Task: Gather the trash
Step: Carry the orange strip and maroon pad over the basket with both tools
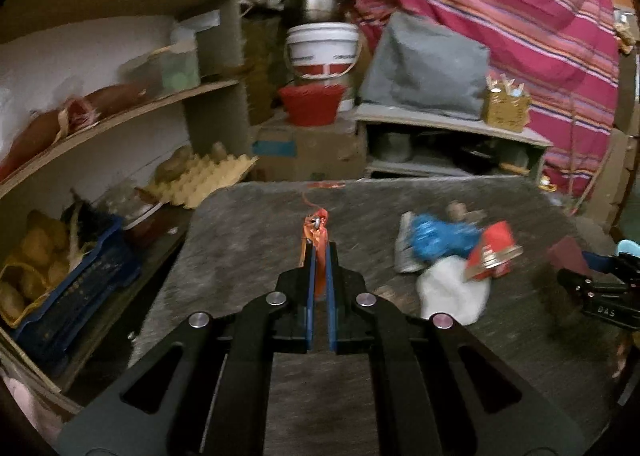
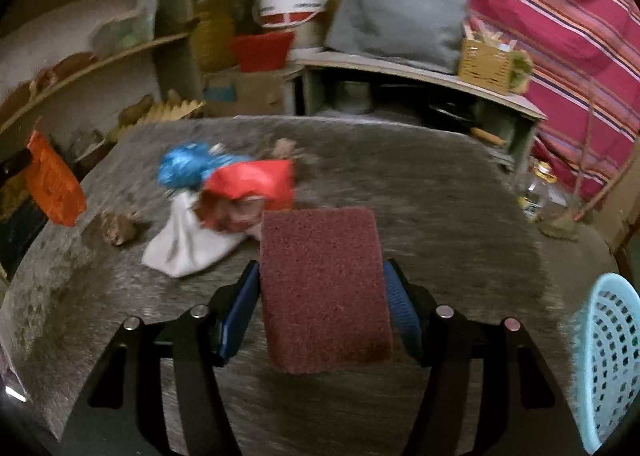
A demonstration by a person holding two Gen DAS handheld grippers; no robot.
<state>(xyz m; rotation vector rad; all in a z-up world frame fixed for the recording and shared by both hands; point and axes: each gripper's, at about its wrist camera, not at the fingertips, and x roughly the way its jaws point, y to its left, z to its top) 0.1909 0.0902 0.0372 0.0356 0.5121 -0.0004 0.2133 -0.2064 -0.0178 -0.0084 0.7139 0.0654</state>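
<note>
Trash: an orange wrapper pinched flat in the left gripper; a maroon sponge clamped between the right gripper pads; more litter on the table ahead.

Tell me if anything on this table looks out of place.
Yes: wrappers and a white cloth lie heaped on the table, away from the blue basket at its edge. A brown scrap sits apart.
</note>
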